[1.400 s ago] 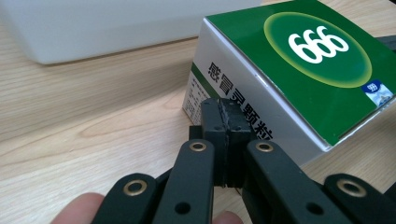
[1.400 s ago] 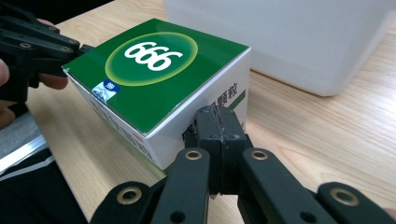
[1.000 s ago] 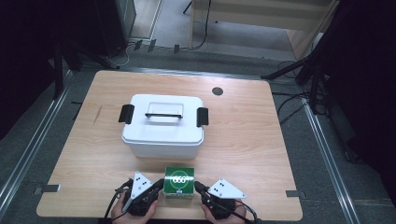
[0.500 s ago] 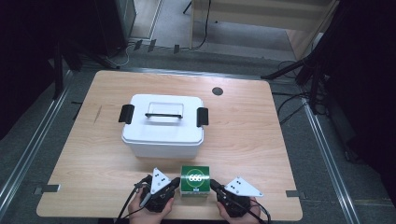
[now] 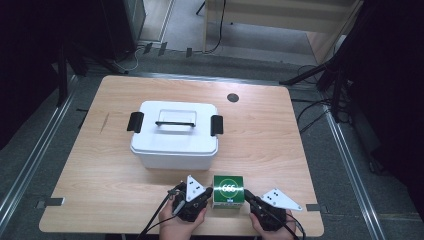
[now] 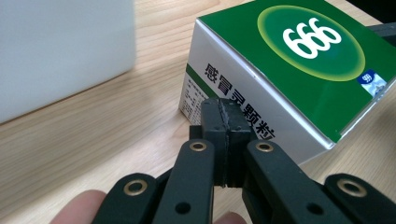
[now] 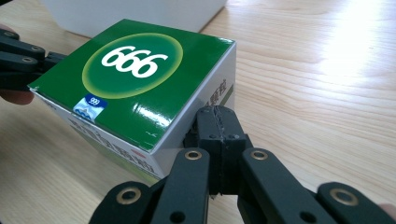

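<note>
**A:** Your box point(image 5: 228, 189) sits at the near edge of the table point(image 5: 310, 150), at six o'clock from the bin point(image 5: 174, 135) and well apart from it. The left gripper point(image 5: 206, 192) is at its nine o'clock side, the right gripper point(image 5: 246, 194) at three. Both have their jaws pinched together with nothing between them; the closed tips press flat against opposite side walls.

**B:** So how will it handle?

**A:** I'd judge it light: thin glossy card, probably sachets inside. The walls will dent if you squeeze hard, and the gloss is slippery, so a two-sided push can let it pop out or twist. Keep your tips low and opposite each other, on the white side panels point(image 6: 243, 88), not near the top edge.

**B:** And the bin?

**A:** White, lid point(image 5: 175, 116) on, black latches at nine and three, handle lying flat on top. You can't tell what's inside. The box's own flaps look shut in the right gripper view point(image 7: 135, 70).
</note>
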